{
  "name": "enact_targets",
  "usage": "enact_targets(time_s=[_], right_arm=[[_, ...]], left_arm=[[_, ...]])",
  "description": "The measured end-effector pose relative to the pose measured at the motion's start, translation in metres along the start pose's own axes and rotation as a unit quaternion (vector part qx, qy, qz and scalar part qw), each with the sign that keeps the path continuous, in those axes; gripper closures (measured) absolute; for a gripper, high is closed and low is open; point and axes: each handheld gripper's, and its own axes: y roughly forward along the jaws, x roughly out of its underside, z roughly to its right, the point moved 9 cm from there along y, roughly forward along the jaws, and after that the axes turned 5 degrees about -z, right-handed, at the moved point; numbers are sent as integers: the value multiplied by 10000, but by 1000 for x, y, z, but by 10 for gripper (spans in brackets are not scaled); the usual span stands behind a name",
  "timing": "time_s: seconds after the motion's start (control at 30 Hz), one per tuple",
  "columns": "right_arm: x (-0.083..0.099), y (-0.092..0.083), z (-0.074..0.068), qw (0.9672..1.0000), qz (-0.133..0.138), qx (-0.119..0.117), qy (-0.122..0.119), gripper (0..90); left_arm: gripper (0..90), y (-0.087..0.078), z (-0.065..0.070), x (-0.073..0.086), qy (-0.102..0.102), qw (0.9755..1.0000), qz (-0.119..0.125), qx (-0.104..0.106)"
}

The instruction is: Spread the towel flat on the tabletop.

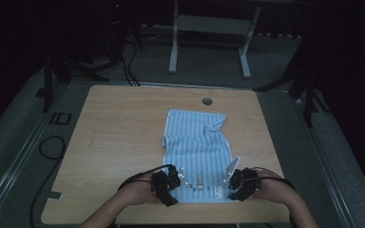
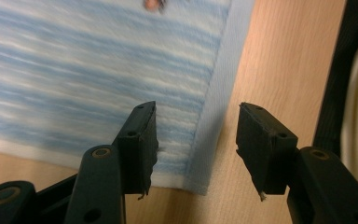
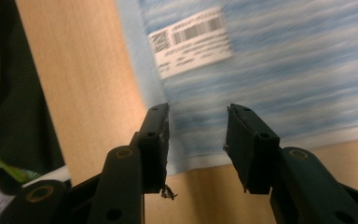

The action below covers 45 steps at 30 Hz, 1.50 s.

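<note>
While towel [image 1: 196,151] lies flat, both grippers gape above near corners.

My high camera sits above my side of the surface [image 1: 123,123], looking forward and down, far enough back to take in the whole top and the dark floor beyond. My left gripper camera rides close over the near left corner of the striped towel [image 2: 98,70], looking down along its jaws. My right gripper camera does the same over the towel's near right corner, beside a white label [image 3: 191,42]. All three views share the towel's near edge.
</note>
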Motion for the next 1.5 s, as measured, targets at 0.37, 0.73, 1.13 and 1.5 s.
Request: enact_targets(time_s=[0.37,0.73,1.13,1.5], right_arm=[[-7,3,-4,9990,-142,364,-216,833],[-2,-59,-47,9950,387,813,-438,833],[17,-54,-69,9967,689,424,-36,598],[-18,-6,2,9949,670,513,551,522]], left_arm=[[833,-6,-7,-8,-66,9995,114,-296],[827,-64,40,3,207,9982,501,-265],[527,-54,56,26,194,9987,449,110],[493,-13,5,10,-128,9996,219,-88]])
